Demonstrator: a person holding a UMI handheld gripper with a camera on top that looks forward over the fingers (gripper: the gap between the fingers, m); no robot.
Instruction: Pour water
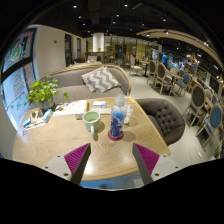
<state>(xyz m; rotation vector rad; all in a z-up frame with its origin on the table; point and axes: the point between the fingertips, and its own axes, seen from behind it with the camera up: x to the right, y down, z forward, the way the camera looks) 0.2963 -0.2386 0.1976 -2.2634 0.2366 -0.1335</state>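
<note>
A clear water bottle [118, 118] with a blue label and a pale green cup [92, 121] just to its left stood upright near the middle of a round wooden table [60, 150], both well ahead of the fingers and touching neither. The gripper [112, 160] was held level above the table's near edge, aimed at the bottle, its fingers spread wide with nothing between the magenta pads [76, 156]. Farther off lay a book [98, 105], a potted plant [42, 93] at far left, a sofa [88, 80] with a chevron cushion [100, 79], and a grey armchair [165, 117] to the right.
</note>
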